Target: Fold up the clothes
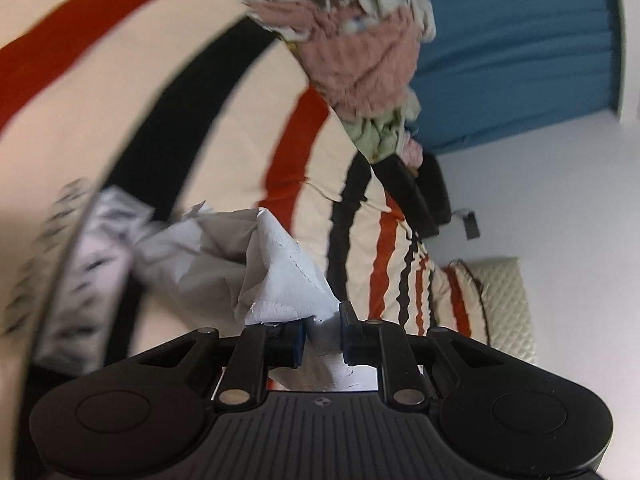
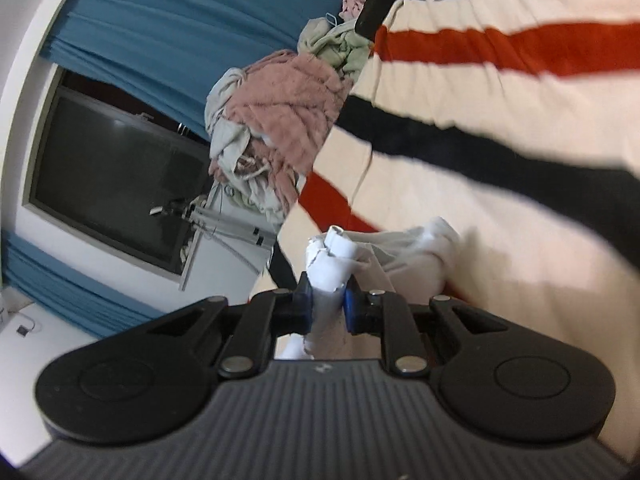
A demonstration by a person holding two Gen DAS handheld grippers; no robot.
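A: In the left wrist view, the left gripper (image 1: 323,334) sits low in the middle of the frame, its blue pads pinched on a bunched fold of the white garment (image 1: 280,276). The cloth trails away to the left, blurred, over the striped bedspread (image 1: 168,92).

B: What does only that view give?

A: A quilted cream headboard (image 1: 506,304) at the lower right. The pile of clothes (image 1: 360,52), pink and pale green, lies at top centre against the blue curtain (image 1: 516,48).

B: And the right wrist view?

A: The right gripper (image 2: 325,302) is clamped on a rolled edge of the same white garment (image 2: 404,252), which spreads to the right over the bedspread. Only here shows a dark window (image 2: 112,176) at the left and a folding drying rack (image 2: 224,224) beneath the pile. Both views are strongly tilted, with both grippers angled somewhat downward.
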